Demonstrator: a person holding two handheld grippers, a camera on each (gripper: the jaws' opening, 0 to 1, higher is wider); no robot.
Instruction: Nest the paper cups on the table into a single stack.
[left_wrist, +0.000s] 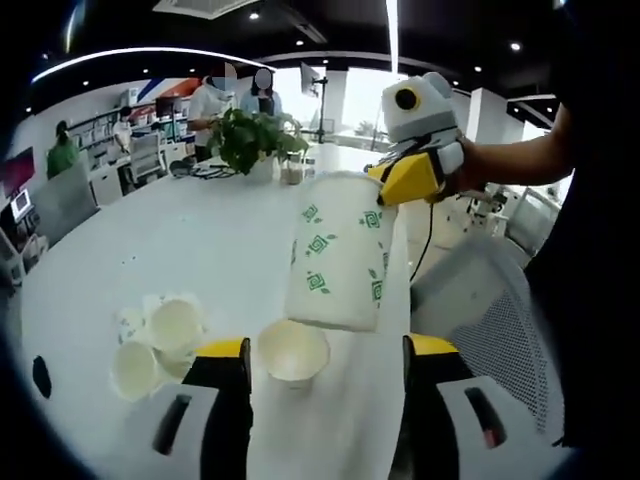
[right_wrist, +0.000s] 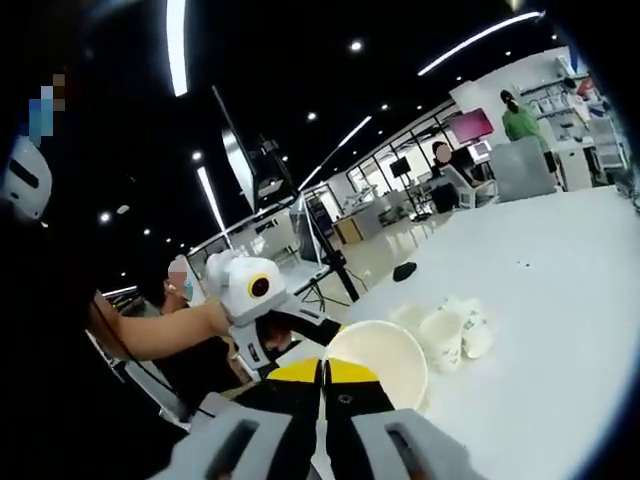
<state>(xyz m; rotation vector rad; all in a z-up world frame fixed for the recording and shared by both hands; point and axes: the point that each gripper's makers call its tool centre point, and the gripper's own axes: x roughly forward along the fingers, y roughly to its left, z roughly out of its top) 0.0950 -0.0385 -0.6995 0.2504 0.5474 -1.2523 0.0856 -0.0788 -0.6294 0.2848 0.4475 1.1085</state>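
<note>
White tabletop (left_wrist: 200, 240) is stretching through a bright open-plan office. Nearest, the left gripper (left_wrist: 325, 375) is hovering with yellow-tipped jaws wide apart and empty, just behind a single white paper cup (left_wrist: 293, 352) standing mouth-up. Beside it, a loose cluster of white paper cups (left_wrist: 155, 345) is lying tipped together. Above, the right gripper (left_wrist: 412, 178) is pinching the rim of a tall nested stack of white paper cups with green square motifs (left_wrist: 338, 262), jaws closed on it. These cups are probably light, thin and easily crushed, so a gentle rim grip suits best. Farther off, a green potted plant (left_wrist: 250, 138) is standing. No writing is legible.
</note>
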